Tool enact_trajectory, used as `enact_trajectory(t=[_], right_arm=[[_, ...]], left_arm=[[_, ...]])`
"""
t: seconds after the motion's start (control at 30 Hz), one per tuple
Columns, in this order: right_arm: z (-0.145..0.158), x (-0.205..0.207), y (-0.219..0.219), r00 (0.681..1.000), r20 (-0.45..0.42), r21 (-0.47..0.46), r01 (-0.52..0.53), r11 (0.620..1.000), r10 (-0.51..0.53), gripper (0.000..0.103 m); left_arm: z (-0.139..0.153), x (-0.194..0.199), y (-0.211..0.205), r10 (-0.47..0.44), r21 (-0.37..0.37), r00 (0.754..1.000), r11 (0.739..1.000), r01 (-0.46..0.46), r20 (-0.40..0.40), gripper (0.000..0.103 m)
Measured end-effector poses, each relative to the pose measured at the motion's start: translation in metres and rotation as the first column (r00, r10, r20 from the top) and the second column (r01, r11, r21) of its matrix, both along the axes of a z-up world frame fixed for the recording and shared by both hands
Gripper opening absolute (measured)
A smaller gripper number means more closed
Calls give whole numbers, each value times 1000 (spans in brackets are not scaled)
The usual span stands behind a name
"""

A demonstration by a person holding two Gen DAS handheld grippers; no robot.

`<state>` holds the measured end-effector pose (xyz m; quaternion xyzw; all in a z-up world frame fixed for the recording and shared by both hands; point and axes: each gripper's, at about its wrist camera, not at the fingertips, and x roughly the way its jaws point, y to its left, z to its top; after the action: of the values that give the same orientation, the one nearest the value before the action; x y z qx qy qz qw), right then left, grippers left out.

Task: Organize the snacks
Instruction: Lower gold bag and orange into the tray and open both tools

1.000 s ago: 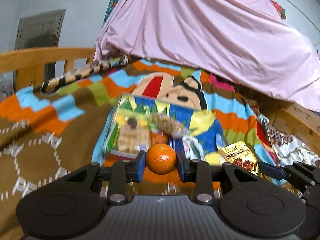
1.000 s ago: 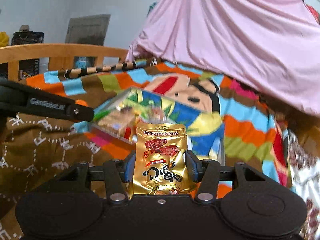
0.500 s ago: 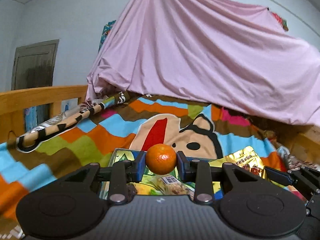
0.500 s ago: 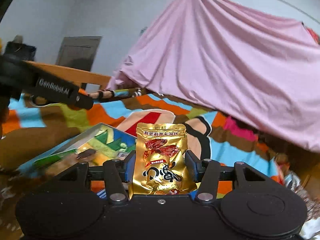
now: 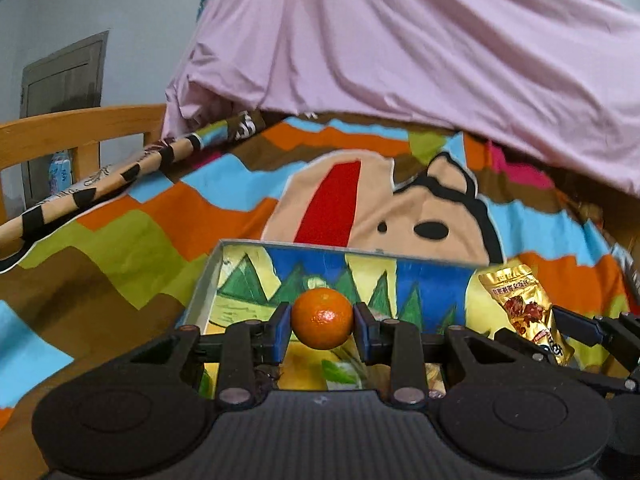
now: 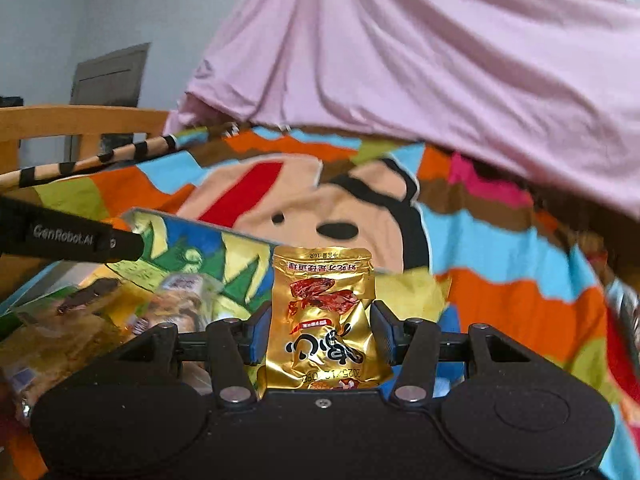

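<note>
My left gripper (image 5: 322,322) is shut on a small orange mandarin (image 5: 322,318) and holds it over the near part of an open box (image 5: 248,248) with a colourful printed lining. My right gripper (image 6: 322,332) is shut on a gold snack packet (image 6: 324,320), held upright over the box's right side; the packet also shows in the left wrist view (image 5: 524,308). Several wrapped snacks (image 6: 100,312) lie inside the box (image 6: 192,224). The left gripper's arm (image 6: 68,238) crosses the right wrist view at the left.
The box lies on a bright patchwork cartoon blanket (image 5: 160,216) on a bed. A pink sheet (image 5: 400,40) hangs behind. A wooden bed rail (image 5: 72,128) runs along the left, with a striped rolled edge (image 5: 100,188) below it.
Both grippers rose and tilted up half a second ago, then came back down and closer over the box. Each still holds its item.
</note>
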<state>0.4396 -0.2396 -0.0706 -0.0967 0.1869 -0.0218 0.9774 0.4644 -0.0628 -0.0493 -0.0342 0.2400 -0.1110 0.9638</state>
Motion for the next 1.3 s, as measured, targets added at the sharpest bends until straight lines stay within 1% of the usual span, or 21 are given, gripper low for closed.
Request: enact_trajectory(t=[0.07, 0.17, 0.33, 0.47, 0.77, 0.9, 1.03, 1.1, 1.2, 1.27, 1.3], right_arm=[[-6, 3, -1, 1000, -30, -6, 3, 1000, -3, 54], [-13, 6, -4, 998, -62, 8, 12, 1000, -11, 54], [-18, 8, -6, 995, -98, 12, 16, 1000, -15, 54], [-21, 9, -9, 991, -129, 32, 21, 999, -17, 54], [-26, 13, -16, 983, -181, 79, 23, 997, -9, 54], [-28, 14, -18, 981, -192, 93, 26, 995, -7, 54], [-28, 15, -20, 980, -198, 108, 24, 994, -3, 55], [-28, 14, -20, 981, -195, 110, 25, 994, -3, 56], [-26, 13, -21, 982, -186, 116, 21, 993, 1, 62], [-24, 11, -21, 984, -177, 123, 19, 992, 3, 66], [-22, 10, -21, 985, -173, 124, 18, 992, 3, 69]], left_arm=[[-4, 3, -3, -2, 12, 1000, 1000, 3, -16, 36], [-8, 4, -7, -5, 16, 999, 1000, 5, -43, 36], [-13, 5, -11, -4, 24, 997, 1000, 6, -71, 36], [-16, 7, -13, 3, 30, 995, 1000, 0, -100, 36], [-24, 10, -15, 14, 45, 989, 999, -7, -146, 36], [-25, 9, -16, 18, 51, 989, 999, -10, -147, 37], [-22, 8, -17, 17, 54, 990, 999, -10, -143, 49], [-20, 7, -18, 21, 58, 990, 998, -13, -139, 52], [-16, 6, -18, 17, 58, 991, 998, -10, -136, 60], [-14, 4, -17, 25, 57, 991, 998, -18, -130, 67], [-13, 2, -17, 27, 53, 992, 998, -20, -126, 68]])
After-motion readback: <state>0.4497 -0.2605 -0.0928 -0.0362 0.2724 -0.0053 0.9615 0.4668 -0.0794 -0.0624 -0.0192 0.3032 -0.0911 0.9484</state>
